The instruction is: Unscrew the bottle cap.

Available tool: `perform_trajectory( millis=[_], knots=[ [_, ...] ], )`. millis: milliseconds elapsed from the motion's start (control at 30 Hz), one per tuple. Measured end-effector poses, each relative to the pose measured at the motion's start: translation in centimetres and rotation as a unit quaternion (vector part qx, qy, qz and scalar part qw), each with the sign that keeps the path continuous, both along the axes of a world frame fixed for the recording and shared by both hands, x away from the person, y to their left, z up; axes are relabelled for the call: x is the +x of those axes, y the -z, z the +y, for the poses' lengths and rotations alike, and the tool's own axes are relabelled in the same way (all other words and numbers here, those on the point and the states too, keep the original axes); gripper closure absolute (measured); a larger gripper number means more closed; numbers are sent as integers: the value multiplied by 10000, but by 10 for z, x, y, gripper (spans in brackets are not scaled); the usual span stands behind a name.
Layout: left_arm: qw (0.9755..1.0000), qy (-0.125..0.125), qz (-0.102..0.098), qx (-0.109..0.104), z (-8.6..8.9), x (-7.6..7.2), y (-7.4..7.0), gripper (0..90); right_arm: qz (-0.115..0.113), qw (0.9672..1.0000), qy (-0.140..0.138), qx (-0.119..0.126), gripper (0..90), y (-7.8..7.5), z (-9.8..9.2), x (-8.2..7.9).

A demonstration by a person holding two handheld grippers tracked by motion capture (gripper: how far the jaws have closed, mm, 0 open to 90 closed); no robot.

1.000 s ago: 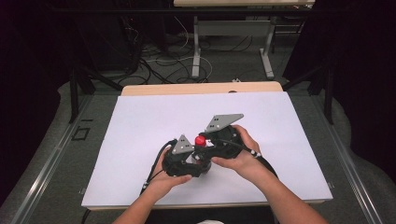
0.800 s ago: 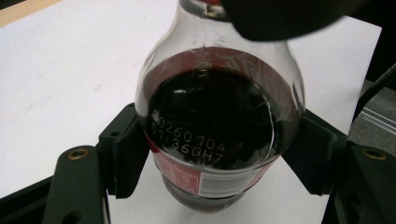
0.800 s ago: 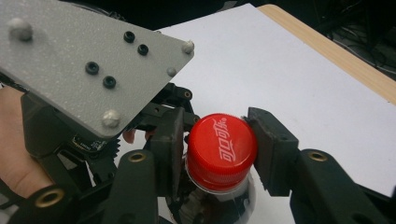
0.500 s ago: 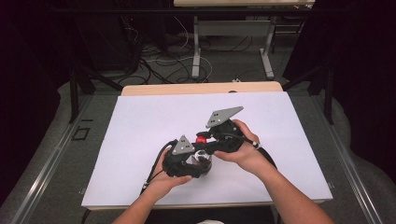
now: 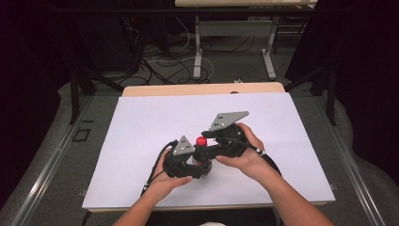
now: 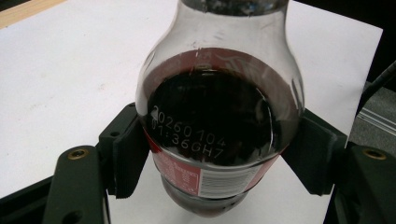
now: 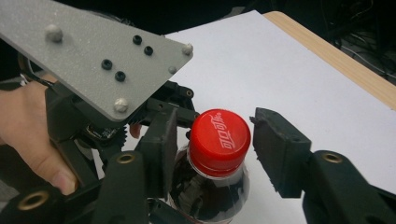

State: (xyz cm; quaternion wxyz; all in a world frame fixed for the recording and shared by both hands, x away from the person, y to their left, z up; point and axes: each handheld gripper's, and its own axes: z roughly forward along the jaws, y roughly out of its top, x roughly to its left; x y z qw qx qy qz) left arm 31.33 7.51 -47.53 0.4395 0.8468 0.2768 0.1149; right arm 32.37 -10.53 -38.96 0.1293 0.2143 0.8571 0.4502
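Low in the middle of the high view, on the white sheet (image 5: 141,127) covering the table, the left gripper (image 5: 184,162) holds a cola bottle (image 6: 219,116) upright, its pads pressed flat against the bottle's sides at the red label. The dark drink fills the centre of the left gripper view. The right gripper (image 7: 210,149) sits around the red cap (image 7: 219,140), just right of centre in its own view; its jaws have just been opening, the left pad close against the cap's side and the right one standing clear with a gap.
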Motion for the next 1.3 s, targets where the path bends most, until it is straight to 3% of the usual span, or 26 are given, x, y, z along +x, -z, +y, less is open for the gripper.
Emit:
perform_trajectory(
  millis=[267, 467, 500, 700, 833, 967, 1100, 1167, 1300],
  knots=[
    [10000, 64, -4, 70, -2, -1, 2, 304, -61, 9998, -66, -160, 605, 3, 7, 3],
    [9999, 132, 43, 73, -1, -1, 0, 304, 27, 9991, -407, -143, 613, 1, 2, 10],
    [10000, 79, 0, -1, -2, -2, 1, 304, 34, 9986, -504, -175, 613, 0, 1, 12],
    [10000, 84, 29, -11, -2, -3, 0, 304, 53, 9976, -669, -187, 613, -2, -1, 14],
    [10000, 72, -38, 10, -1, -2, -2, 304, 99, 9985, -540, 2, 605, -1, -1, 13],
    [10000, 38, 69, -21, 1, -1, -2, 304, -32, 9997, -243, 25, 475, 1, 1, 8],
    [10000, -30, 28, -55, 2, 0, -1, 304, -208, 9998, 49, -43, 483, 3, 1, 0],
    [10000, -42, 23, -54, 1, 0, -1, 304, -105, 9999, 116, -66, 523, 4, 3, -3],
    [10000, -37, 1, -36, 1, 0, -1, 304, -181, 9995, 223, -165, 576, 5, 8, -5]
  ],
)
